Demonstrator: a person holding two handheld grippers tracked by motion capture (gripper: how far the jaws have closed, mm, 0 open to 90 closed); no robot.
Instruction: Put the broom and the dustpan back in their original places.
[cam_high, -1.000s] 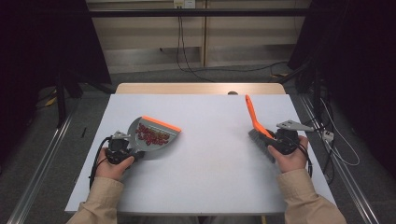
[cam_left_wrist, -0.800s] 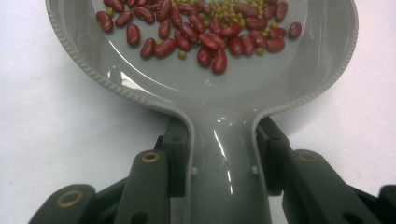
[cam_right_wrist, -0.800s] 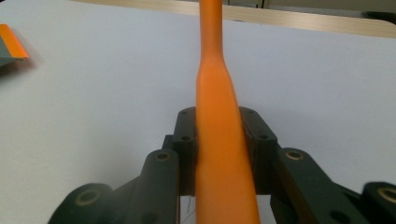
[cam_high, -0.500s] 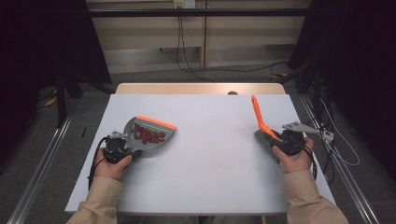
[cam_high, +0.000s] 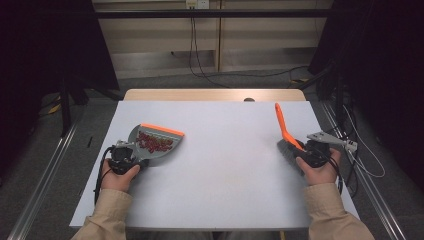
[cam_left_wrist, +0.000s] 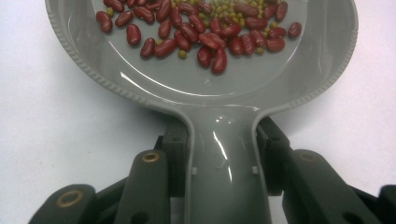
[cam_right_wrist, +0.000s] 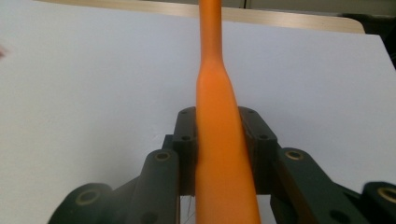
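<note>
Seen from the high view, a person at a white rectangular table (cam_high: 220, 170) holds a grey plastic dustpan with an orange front lip (cam_high: 156, 145) in the left gripper (cam_high: 123, 156) at about eight o'clock on the tabletop, while the right gripper (cam_high: 311, 151) at about three o'clock carries an orange-handled hand brush with dark bristles (cam_high: 285, 132), its handle slanting up toward twelve o'clock; pan and brush sit well apart, with bare table between them. Closer, in the left gripper view, the jaws stand pinched on either side of the dustpan's grey handle (cam_left_wrist: 224, 163), and a load of dark red kidney beans (cam_left_wrist: 205, 32) mixed with small green-yellow beans (cam_left_wrist: 224, 7) lies in the pan toward twelve o'clock. Likewise, in the right gripper view the jaws are pressed against both sides of the brush's orange handle (cam_right_wrist: 219, 140), which runs straight up to twelve o'clock over the table. Carrying the load off cleanly probably calls for keeping the pan level or tipped slightly back toward the handle, and lifting slowly so the round beans do not roll over the orange lip.
</note>
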